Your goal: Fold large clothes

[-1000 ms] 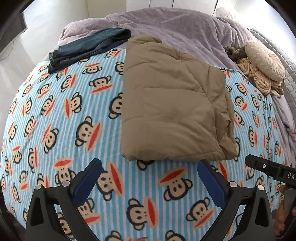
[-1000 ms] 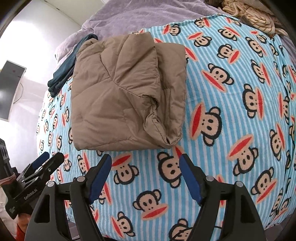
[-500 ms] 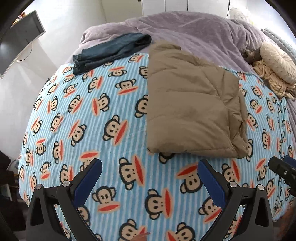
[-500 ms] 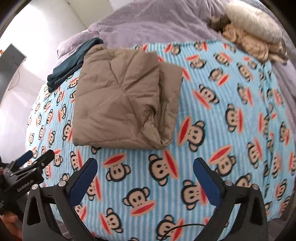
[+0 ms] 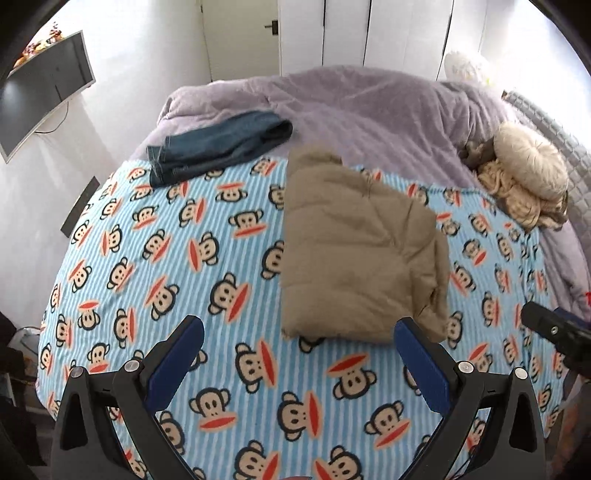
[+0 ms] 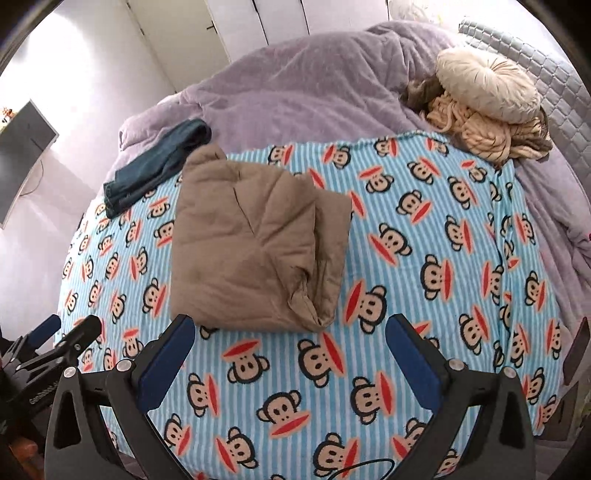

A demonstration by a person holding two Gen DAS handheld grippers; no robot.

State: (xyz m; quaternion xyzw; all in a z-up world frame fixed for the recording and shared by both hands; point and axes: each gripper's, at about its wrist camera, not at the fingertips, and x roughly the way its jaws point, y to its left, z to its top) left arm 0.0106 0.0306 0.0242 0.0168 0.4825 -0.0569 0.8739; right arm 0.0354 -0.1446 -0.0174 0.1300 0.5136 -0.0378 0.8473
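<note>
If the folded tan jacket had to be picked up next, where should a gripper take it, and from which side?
Probably the tan jacket is best taken at its near edge, coming from the camera side. That edge lies straight and thick on the monkey-print blanket. The near right corner gapes with loose layers, so avoid pinching only there.

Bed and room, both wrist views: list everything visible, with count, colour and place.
Folded padded jacket: one, khaki, on the monkey blanket.
Monkey-print blanket: one, blue-striped, spread over the bed's near part.
Folded jeans: one, dark blue, far left, straddling both covers.
Duvet: one, lilac, far part of the bed.
Round cushion: one, cream, far right.
Chunky knit: one, beige, under the cushion.
Monitor: one, dark, left wall.
Wardrobe doors: white, behind the bed.
Left tongs: open, empty.
Right tongs: open, empty.
</note>
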